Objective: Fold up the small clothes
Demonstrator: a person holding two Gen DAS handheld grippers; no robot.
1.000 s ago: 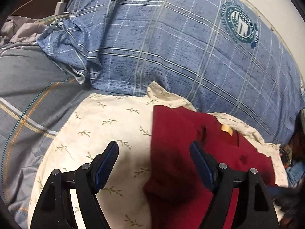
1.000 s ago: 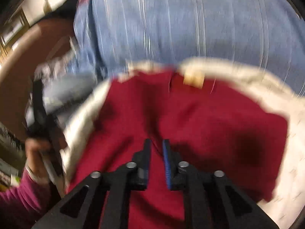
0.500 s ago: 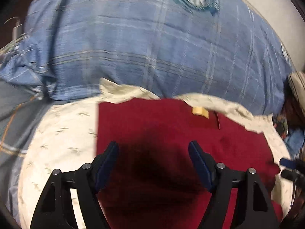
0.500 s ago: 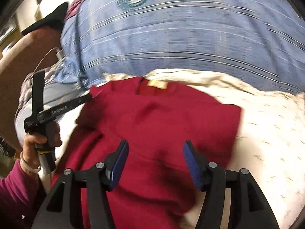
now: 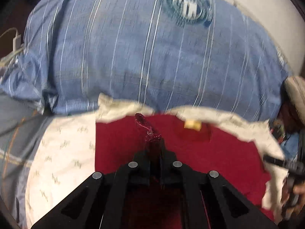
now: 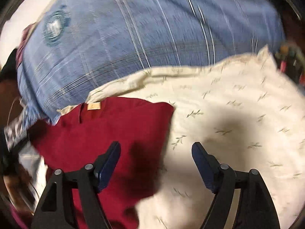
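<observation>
Downward-tilted, left claw (image 5: 154,143) clamped on red garment (image 5: 219,152) fold (right claw (image 6: 156,162) opening, empty)

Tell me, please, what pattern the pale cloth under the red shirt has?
Cream cloth with small green leafy sprigs, clearest in the right wrist view.

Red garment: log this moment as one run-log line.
left tool: shut on red garment | right tool: opening, nothing between pads | garment: on cream leaf-print cloth | fold: unfinished
</observation>
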